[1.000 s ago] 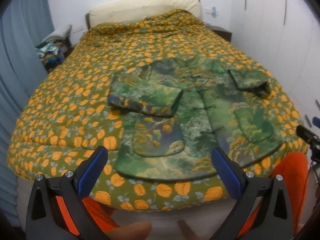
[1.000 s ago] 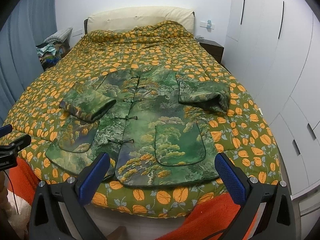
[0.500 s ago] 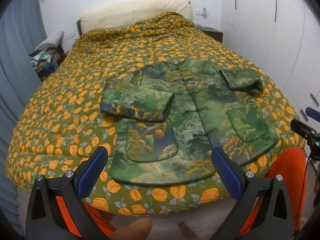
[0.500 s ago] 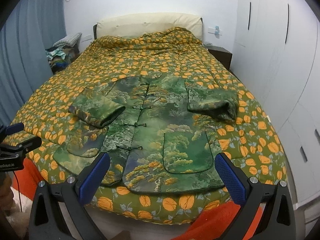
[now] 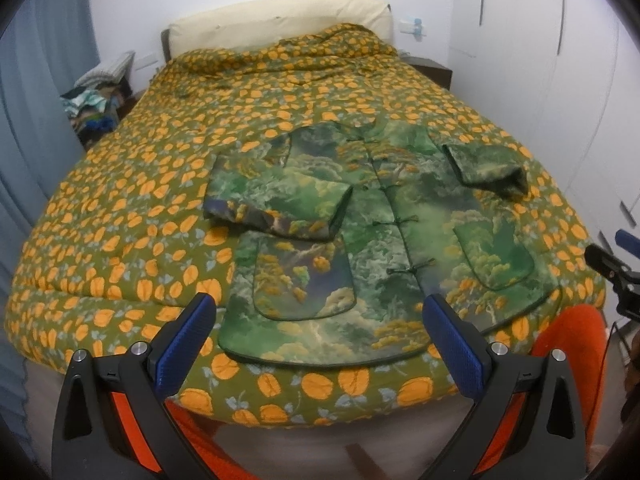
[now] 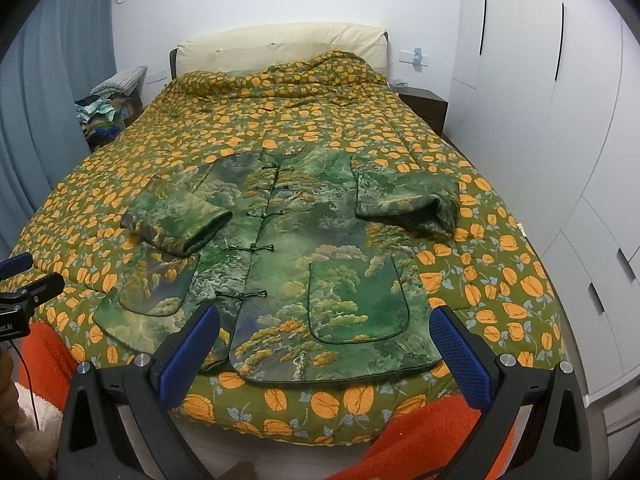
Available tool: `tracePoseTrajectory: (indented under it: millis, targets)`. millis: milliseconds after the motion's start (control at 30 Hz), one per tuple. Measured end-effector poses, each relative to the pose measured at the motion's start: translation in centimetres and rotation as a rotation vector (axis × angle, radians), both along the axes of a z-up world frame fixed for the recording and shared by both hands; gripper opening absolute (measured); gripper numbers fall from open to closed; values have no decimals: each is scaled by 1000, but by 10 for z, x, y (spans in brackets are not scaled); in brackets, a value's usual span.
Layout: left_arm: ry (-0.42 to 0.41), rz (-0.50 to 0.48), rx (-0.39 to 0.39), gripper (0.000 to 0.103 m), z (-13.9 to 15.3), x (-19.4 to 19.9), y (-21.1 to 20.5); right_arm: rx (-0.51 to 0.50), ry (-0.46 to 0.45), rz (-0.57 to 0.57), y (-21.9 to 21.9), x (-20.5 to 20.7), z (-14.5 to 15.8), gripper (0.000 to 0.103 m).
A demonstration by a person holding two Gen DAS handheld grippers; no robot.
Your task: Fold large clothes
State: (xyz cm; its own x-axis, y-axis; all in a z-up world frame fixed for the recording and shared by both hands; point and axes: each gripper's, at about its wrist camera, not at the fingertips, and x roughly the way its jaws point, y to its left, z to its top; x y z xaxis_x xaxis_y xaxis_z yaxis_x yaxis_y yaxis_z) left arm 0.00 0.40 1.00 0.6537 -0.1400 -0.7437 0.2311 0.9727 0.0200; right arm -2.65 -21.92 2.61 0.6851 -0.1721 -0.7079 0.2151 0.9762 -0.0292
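Observation:
A green landscape-print jacket (image 5: 384, 240) lies face up on the bed, collar toward the pillows, hem at the near edge. It also shows in the right wrist view (image 6: 304, 256). Both sleeves are folded inward: the left sleeve (image 5: 276, 204) lies across the front panel, the right sleeve (image 6: 408, 204) lies by the right shoulder. My left gripper (image 5: 320, 344) is open and empty, held off the bed's foot before the hem. My right gripper (image 6: 326, 356) is open and empty, also before the hem.
The bed has a green quilt with orange leaves (image 6: 480, 280) and a cream headboard (image 6: 280, 46). White wardrobes (image 6: 560, 100) line the right side. A pile of clothes (image 6: 104, 112) and a blue curtain stand at the left. An orange rug (image 6: 432, 432) lies below.
Both grippers have tilted up and drawn slightly back from the bed, so the jacket sits lower and farther in both views. The jacket has not moved. Both grippers stay open.

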Motion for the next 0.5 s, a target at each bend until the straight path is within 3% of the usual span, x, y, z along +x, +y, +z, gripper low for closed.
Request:
tracePoseTrajectory:
  millis: [500]
  targets:
    - [-13,73,-23,103,5,6,27,-4,-51,-59,-12,-11,15,103]
